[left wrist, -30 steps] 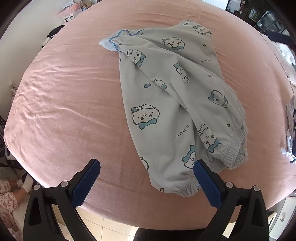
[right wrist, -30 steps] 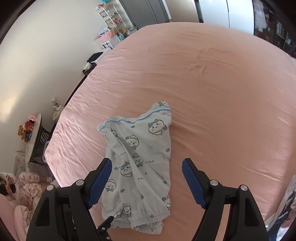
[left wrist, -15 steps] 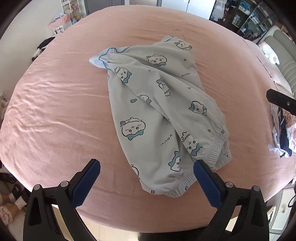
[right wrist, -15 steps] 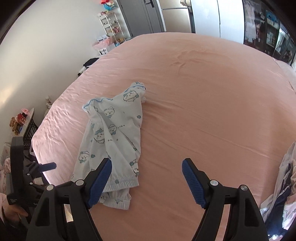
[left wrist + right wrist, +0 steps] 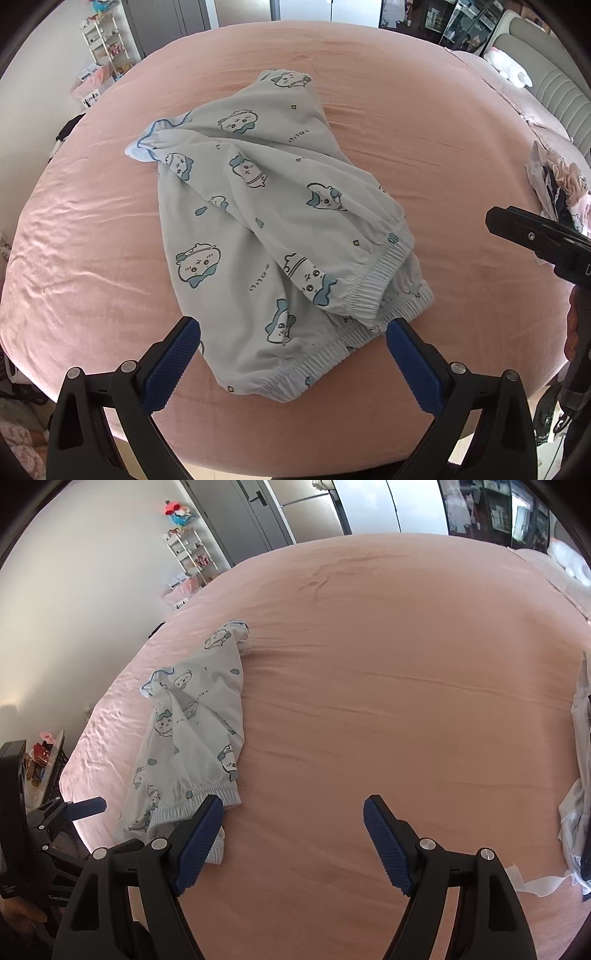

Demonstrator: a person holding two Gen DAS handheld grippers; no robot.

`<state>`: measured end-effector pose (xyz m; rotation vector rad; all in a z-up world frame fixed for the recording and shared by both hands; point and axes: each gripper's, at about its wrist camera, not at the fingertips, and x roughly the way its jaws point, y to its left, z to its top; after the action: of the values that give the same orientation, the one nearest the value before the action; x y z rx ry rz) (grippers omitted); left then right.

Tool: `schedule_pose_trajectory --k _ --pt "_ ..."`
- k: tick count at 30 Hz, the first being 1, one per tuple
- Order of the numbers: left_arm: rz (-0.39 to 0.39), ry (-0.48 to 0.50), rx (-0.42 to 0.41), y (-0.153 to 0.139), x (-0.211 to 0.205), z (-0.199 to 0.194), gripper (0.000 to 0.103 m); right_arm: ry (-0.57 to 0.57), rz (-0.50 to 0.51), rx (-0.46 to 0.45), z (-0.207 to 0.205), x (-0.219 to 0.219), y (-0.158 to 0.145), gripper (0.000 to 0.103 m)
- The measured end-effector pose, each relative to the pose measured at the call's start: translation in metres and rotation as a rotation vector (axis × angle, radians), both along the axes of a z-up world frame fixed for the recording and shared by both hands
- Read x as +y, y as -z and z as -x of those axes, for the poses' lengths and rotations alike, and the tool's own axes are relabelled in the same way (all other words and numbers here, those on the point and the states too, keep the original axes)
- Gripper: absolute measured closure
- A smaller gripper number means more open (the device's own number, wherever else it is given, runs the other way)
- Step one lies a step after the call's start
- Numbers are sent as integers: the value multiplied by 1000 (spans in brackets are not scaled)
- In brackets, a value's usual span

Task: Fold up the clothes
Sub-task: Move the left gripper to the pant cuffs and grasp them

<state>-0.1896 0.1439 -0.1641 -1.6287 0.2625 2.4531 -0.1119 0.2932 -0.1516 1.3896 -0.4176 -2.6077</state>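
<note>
- Left wrist view: the left gripper [image 5: 293, 363] hangs over the near edge of a pink bed [image 5: 424, 155], its blue pads wide apart with nothing clamped.
- The pants [image 5: 266, 229], pale with blue cartoon faces, lie crumpled on the bed, just beyond the pads and between them.
- Their elastic cuffs lie nearest the camera, one leg partly over the other; the blue-trimmed waist end lies farther off, to the left.
- The right gripper [image 5: 539, 240] shows at the right edge as a black body; its jaws cannot be read from here.
- A pile of clothes [image 5: 557, 184] sits at the bed's right side, apart from the pants.
- Right wrist view: the right gripper [image 5: 293, 843] is above bare sheet, pads apart and holding nothing.
- The pants [image 5: 195, 731] lie to its left along the bed's [image 5: 406, 664] left side; a cuff sits just beside the left pad, and I cannot tell if they touch.
- The left gripper [image 5: 62, 812] shows at the lower left edge, one blue pad visible.
- A rack [image 5: 188, 554] stands against the far wall.
</note>
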Motion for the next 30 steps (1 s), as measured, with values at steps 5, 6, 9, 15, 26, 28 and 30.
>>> schedule_pose_trajectory --k 5,6,9,15,26,28,30 --pt "83 12 -9 3 7 -9 1 -42 -110 24 -6 -12 11 25" --pt "99 7 -11 7 9 -7 1 -56 -133 27 -7 -16 13 25" --pt "119 -26 -18 15 10 0 1 -110 -180 37 -5 -29 20 25" --pt "162 -27 20 18 10 7 1 -192 -235 63 5 -54 30 25" --pt "94 -61 44 22 -11 5 2 -193 -277 56 9 -58 41 25" --pt "94 -57 53 23 -12 7 4 -174 -283 42 8 -54 44 25" --pt "99 -47 65 23 -11 7 7 -159 -281 38 8 -52 45 25"
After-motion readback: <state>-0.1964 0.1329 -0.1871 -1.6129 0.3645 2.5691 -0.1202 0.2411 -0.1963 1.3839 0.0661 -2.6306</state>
